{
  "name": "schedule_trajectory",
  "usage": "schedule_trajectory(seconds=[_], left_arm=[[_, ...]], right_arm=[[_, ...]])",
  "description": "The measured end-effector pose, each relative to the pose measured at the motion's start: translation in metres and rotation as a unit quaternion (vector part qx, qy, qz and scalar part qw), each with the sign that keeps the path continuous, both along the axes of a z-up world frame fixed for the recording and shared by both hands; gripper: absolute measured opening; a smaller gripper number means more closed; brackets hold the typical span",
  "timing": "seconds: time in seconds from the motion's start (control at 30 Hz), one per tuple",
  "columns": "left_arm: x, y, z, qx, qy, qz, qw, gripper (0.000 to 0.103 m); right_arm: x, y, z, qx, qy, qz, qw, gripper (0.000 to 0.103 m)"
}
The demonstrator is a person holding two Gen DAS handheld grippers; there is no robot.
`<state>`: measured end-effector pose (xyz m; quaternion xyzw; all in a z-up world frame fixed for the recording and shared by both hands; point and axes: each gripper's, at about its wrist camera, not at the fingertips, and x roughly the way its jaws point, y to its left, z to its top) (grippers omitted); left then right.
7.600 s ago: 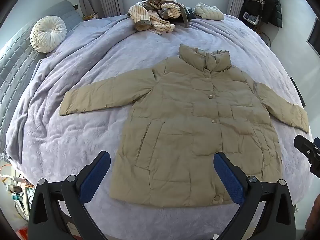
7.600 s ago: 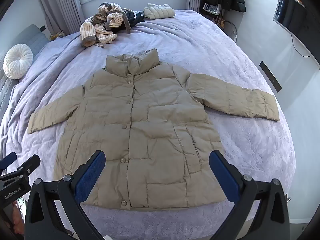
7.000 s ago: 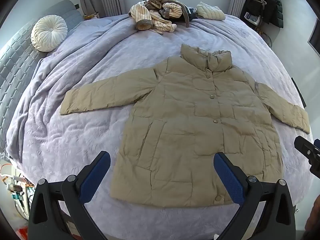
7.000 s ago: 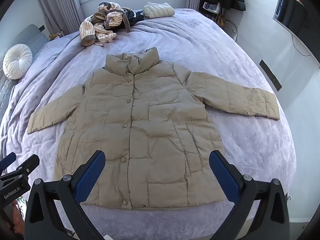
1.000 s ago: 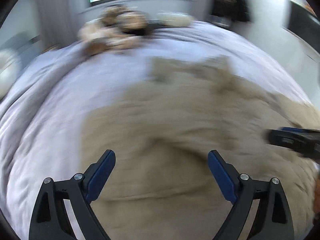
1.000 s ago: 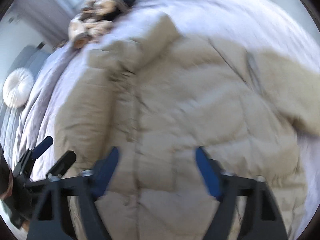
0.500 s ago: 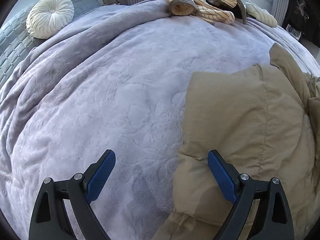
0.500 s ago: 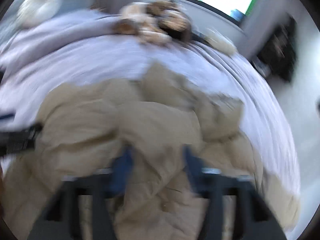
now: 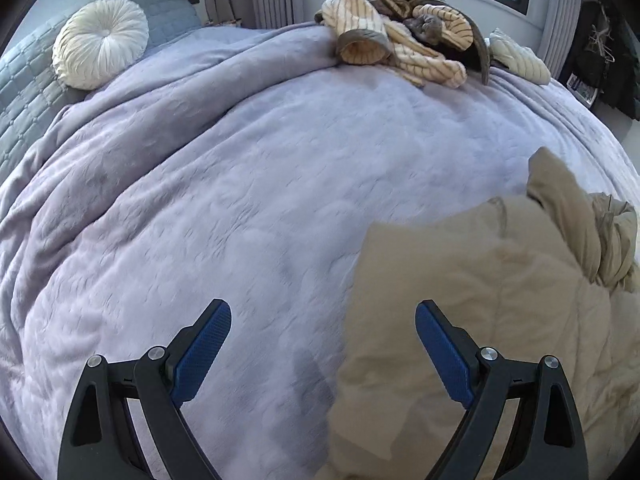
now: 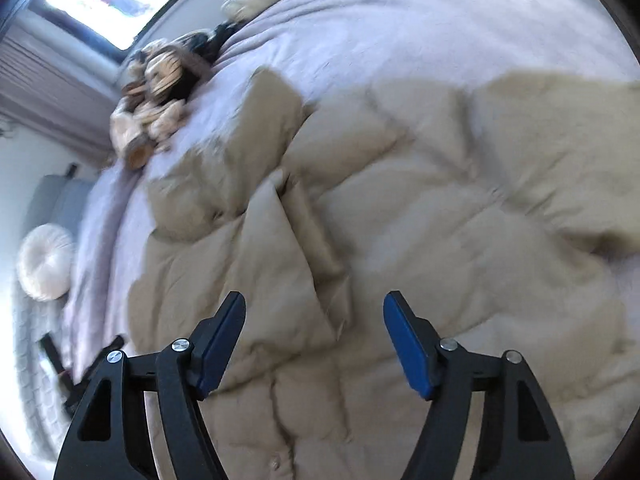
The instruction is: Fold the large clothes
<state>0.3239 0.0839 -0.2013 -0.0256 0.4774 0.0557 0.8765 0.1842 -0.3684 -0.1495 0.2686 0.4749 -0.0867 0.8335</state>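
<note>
A beige padded coat (image 9: 480,320) lies on the lavender bed cover (image 9: 240,200), its left sleeve folded in over the body. In the right wrist view the coat (image 10: 400,220) fills the frame, the folded sleeve running toward the collar. My left gripper (image 9: 322,344) is open and empty, low over the coat's left edge. My right gripper (image 10: 314,336) is open and empty, just above the coat's front. The left gripper shows as a dark shape at the lower left of the right wrist view (image 10: 60,364).
A heap of striped clothes (image 9: 400,36) and a folded cream jacket (image 9: 516,60) lie at the bed's far side under the window. A round white cushion (image 9: 100,42) rests against the grey headboard (image 9: 24,92) at the left.
The coat lay spread flat with both sleeves out; now its left sleeve is folded over the body. Both grippers have moved in close over the coat. The right view has tilted.
</note>
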Motion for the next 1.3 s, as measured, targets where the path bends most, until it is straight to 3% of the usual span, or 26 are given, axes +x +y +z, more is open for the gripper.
schedule_trajectory(seconds=[0.1,0.17,0.27,0.33,0.4,0.47,0.63,0.77,0.97,1.03,1.13,1.3], left_arm=[[0.007,-0.013,-0.007,0.007,0.009,-0.007,0.9999,0.094],[0.008,-0.023,-0.015,0.013,0.019,-0.005,0.9997,0.094],[0.01,-0.029,-0.029,0.024,0.029,0.004,0.9993,0.094],[0.011,-0.031,-0.038,0.033,0.031,0.003,0.999,0.095],[0.012,-0.032,-0.042,0.036,0.032,0.0,0.9989,0.102],[0.013,-0.032,-0.045,0.034,0.033,-0.004,0.9989,0.102],[0.016,-0.03,-0.044,0.033,0.041,0.004,0.9986,0.102],[0.011,-0.03,-0.024,0.025,0.041,0.0,0.9988,0.102],[-0.02,-0.056,0.019,0.015,0.026,-0.054,0.9981,0.102],[-0.032,-0.07,0.027,0.01,0.028,-0.074,0.9968,0.102],[-0.056,-0.096,0.039,0.0,0.034,-0.104,0.994,0.102],[-0.096,-0.149,0.041,-0.02,0.07,-0.149,0.9862,0.102]], right_arm=[[0.015,0.029,0.027,-0.04,-0.043,0.07,0.996,0.065],[0.031,0.049,0.023,-0.044,-0.032,0.123,0.991,0.04],[0.055,0.069,-0.011,-0.058,0.024,0.174,0.983,0.024],[0.057,0.062,-0.041,-0.078,0.068,0.164,0.981,0.018],[0.052,0.041,-0.067,-0.059,0.091,0.129,0.986,0.0],[0.038,0.019,-0.077,-0.002,0.07,0.094,0.993,0.0],[0.024,-0.005,-0.067,-0.029,0.069,0.045,0.996,0.0],[0.007,-0.025,-0.05,0.005,0.058,0.017,0.998,0.004],[-0.04,-0.045,-0.028,0.049,0.051,0.015,0.997,0.006],[-0.054,-0.053,-0.024,0.067,0.052,0.006,0.996,0.016],[-0.085,-0.069,-0.017,0.093,0.051,-0.012,0.994,0.048],[-0.128,-0.095,-0.012,0.118,0.053,-0.036,0.991,0.053]])
